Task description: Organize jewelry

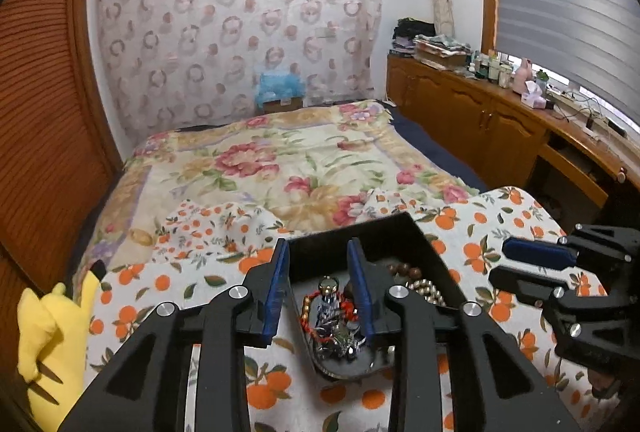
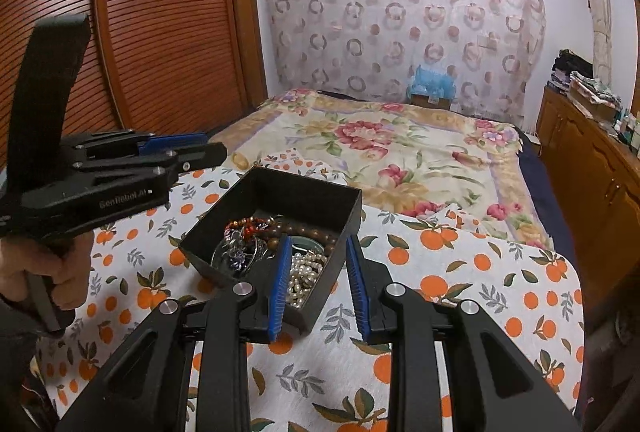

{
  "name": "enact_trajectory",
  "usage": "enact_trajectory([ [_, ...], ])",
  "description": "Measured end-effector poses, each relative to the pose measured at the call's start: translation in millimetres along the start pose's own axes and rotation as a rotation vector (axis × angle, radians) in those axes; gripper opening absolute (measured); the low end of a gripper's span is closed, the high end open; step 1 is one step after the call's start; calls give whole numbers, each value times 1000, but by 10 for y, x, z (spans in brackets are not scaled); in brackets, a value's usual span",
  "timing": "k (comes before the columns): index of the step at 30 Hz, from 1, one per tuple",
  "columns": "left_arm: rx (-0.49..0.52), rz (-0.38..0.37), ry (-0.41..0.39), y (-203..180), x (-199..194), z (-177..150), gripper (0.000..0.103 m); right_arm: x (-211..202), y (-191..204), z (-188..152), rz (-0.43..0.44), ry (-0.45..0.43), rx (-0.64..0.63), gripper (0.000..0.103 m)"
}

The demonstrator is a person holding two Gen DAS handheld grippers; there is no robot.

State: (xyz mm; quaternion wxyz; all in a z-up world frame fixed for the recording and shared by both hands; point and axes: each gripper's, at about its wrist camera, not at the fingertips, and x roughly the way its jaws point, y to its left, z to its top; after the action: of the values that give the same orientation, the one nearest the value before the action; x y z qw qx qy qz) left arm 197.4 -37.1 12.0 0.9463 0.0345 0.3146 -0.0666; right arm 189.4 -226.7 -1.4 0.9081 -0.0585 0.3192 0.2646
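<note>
While I hold a claw in each hand, a black box (image 2: 276,228) sits on a cloth with oranges (image 2: 460,296) printed on it, just in front of both claws. The box is square with tall, plain walls and no lid on it. It is full of jewelry all mixed together. On one side lies a pile of white pearls (image 2: 304,278), small and round and shiny. Behind them curls a string of brown beads (image 2: 316,234), and there is a round green ring-shaped thing (image 2: 306,242) near them. On the other side I see a red beaded string (image 2: 250,226) and a tangle of shiny silver pieces (image 2: 240,252), too jumbled for me to tell one from the next.

My left claw (image 1: 322,286) is wide apart, with its blue pads (image 1: 278,290) standing on each side of the silver tangle in its own view. It holds nothing. My right claw (image 2: 318,286) is wide apart too. Its blue fingers sit one on each side of the box's near corner, above the pearls, and it holds nothing.

Past the cloth is a bed with a flowery blanket (image 2: 400,152). A yellow plush toy (image 1: 56,332) sits at the left edge of the cloth.
</note>
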Motion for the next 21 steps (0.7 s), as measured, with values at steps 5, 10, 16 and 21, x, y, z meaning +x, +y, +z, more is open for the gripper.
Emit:
enact_trajectory([
  [5, -12, -3, 5, 82, -89, -147, 55, -15, 56, -60, -23, -12, 15, 30],
  [10, -9, 21, -14, 140, -243, -216, 84, -53, 116, -102, -25, -24, 34, 30],
  [16, -17, 51, -45, 178, -481, -328, 95, -170, 218, -151, -37, -48, 37, 48],
  [21, -15, 57, -38, 156, -623, -445, 95, -290, 264, -187, -60, -71, 57, 67],
])
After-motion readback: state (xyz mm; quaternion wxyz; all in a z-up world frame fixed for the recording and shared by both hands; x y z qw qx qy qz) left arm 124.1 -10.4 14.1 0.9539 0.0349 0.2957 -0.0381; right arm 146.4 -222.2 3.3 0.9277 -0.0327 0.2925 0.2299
